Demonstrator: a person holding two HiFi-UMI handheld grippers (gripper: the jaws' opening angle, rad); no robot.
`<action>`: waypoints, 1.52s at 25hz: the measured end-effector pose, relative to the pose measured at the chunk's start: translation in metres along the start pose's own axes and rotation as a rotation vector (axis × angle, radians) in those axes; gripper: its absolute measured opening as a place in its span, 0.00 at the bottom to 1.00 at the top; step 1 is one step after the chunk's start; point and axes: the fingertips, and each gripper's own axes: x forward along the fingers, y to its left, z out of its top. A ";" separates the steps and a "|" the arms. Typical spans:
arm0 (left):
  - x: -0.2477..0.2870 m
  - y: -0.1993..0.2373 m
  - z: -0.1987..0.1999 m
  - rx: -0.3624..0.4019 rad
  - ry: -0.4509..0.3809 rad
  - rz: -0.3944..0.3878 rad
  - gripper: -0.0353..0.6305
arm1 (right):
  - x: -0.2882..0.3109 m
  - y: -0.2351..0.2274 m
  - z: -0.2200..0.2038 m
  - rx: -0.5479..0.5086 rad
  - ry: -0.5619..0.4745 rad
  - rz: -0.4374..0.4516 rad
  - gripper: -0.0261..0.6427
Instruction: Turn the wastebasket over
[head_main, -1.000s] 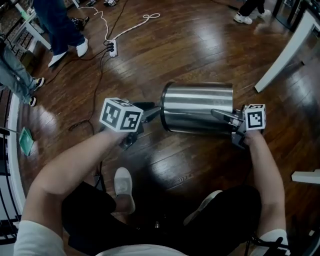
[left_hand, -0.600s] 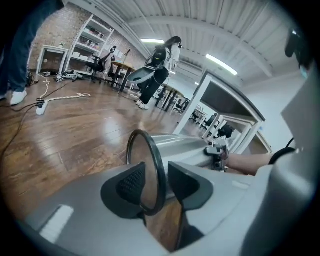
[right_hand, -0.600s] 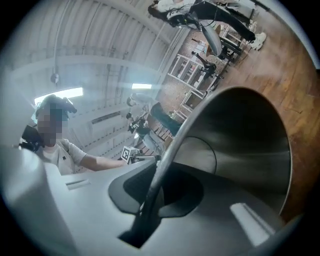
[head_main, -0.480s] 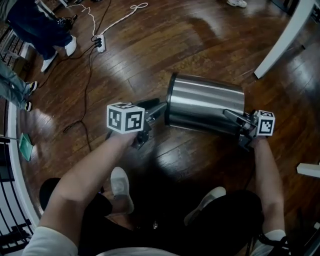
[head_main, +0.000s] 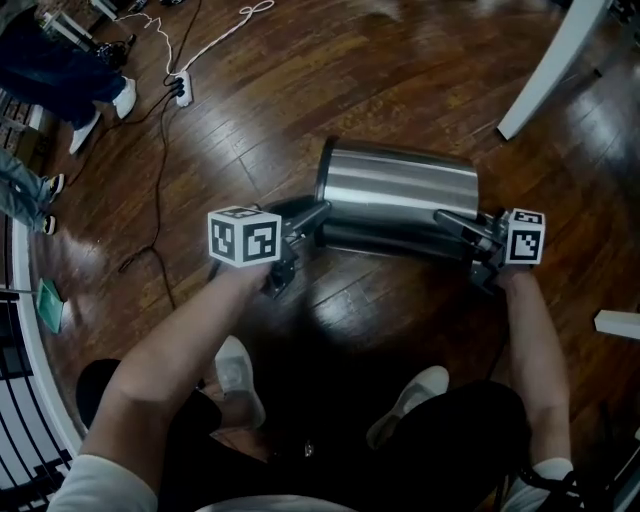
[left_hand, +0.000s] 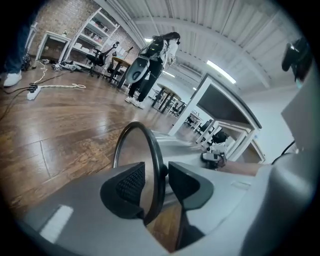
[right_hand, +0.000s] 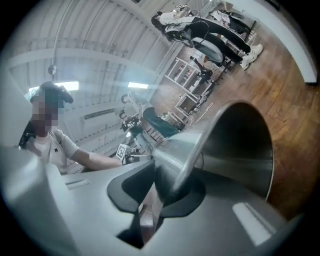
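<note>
A shiny steel wastebasket (head_main: 400, 195) lies on its side on the dark wood floor, between my two grippers. My left gripper (head_main: 315, 215) is at its left end. In the left gripper view the black rim (left_hand: 150, 145) passes between the open jaws of the left gripper (left_hand: 156, 175), with a gap at the left pad. My right gripper (head_main: 445, 222) is at the right end. In the right gripper view the thin steel wall (right_hand: 235, 145) runs into the narrow slot of the right gripper (right_hand: 155, 185); these jaws are opening but still sit close on the wall.
A white table leg (head_main: 545, 70) slants at the upper right. A power strip (head_main: 180, 88) with cables lies upper left, near other people's shoes (head_main: 100, 115). My own shoes (head_main: 235, 370) stand just behind the basket. A white piece (head_main: 615, 322) lies at the right edge.
The wastebasket has sunk toward the floor, still on its side, and both hands went down with it. The grippers stay at its two ends.
</note>
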 end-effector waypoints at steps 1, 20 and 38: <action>0.000 0.000 0.002 0.002 -0.003 -0.002 0.26 | -0.001 -0.002 0.001 -0.009 0.019 -0.036 0.13; 0.005 -0.006 0.010 0.048 0.105 -0.004 0.20 | -0.047 -0.010 -0.021 -0.036 0.241 -0.452 0.21; -0.036 -0.085 0.076 0.910 0.343 0.056 0.19 | 0.014 -0.016 -0.125 -0.062 0.597 -0.446 0.26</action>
